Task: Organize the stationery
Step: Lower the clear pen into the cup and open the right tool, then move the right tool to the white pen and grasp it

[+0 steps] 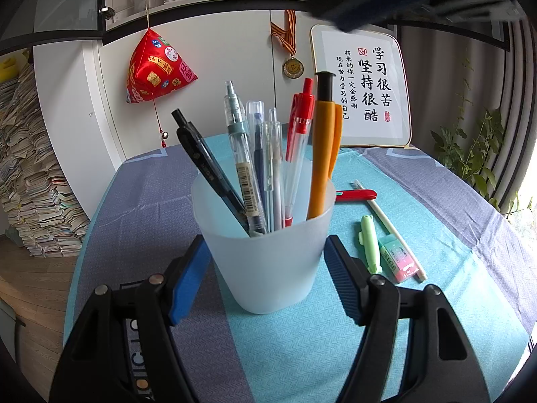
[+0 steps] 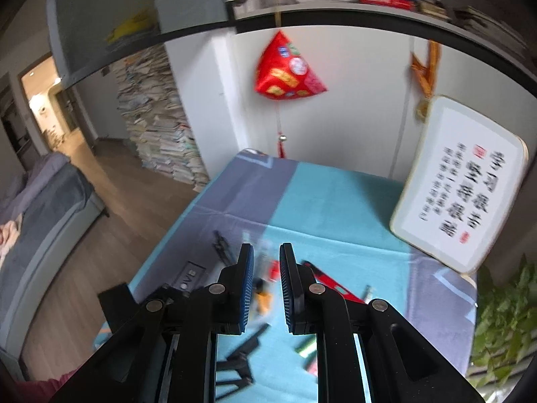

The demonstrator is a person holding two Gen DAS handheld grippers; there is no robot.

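On the teal cloth point(image 1: 302, 352) my left gripper point(image 1: 266, 277) clamps the frosted cup point(image 1: 268, 262) of pens, my right gripper point(image 2: 266, 288) hovers above, nearly closed and empty, so I'd steady the cup and fetch the green highlighter point(image 1: 369, 245) next.

Left wrist view: low, close behind the cup point(image 1: 265, 255), facing the back wall. Right wrist view: higher, angled down over the table point(image 2: 335, 208), blurred. Shared: table, red ornament point(image 1: 157, 67), framed sign point(image 1: 362, 87).
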